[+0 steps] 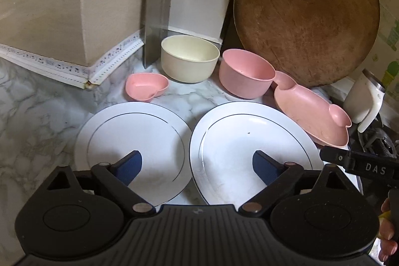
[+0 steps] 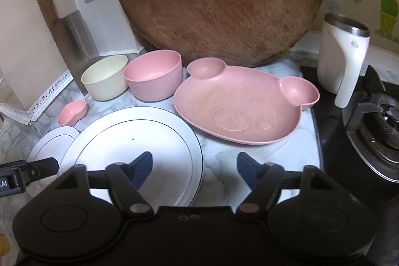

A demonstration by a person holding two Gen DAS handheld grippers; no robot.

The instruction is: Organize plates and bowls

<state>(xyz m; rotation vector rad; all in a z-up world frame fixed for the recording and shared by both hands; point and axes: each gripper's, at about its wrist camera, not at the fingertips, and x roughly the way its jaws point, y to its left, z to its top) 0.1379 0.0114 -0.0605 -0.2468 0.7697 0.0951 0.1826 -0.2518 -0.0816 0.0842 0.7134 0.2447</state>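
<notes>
— Looking at your table (image 1: 37, 96), you have hardly begun: nothing is stacked yet, as far as I can judge.

— Where does everything sit?

— Two white plates lie flat side by side near you, the left white plate (image 1: 139, 131) and the right white plate (image 1: 249, 138), edges almost touching. Farther back stand the cream bowl (image 1: 189, 57) and the pink bowl (image 1: 245, 72), just beside each other. The small pink heart-shaped dish (image 1: 146, 86) sits to the far left of the plates, and the pink bear-face plate (image 2: 239, 106) lies to the right, its far ear close to the round wooden chopping board (image 2: 219, 1) leaning on the wall.

— And your tongs?

— Your left tongs (image 1: 197, 167) hang apart above the gap between the two white plates, gripping nothing. Your right tongs (image 2: 194, 168) are apart too, one finger over the right white plate, the other over bare marble, its rim between them but not pinched.

— What is left?

— Nearly all of it, I reckon: plates onto plates, bowls nested, the heart dish given a place.
</notes>
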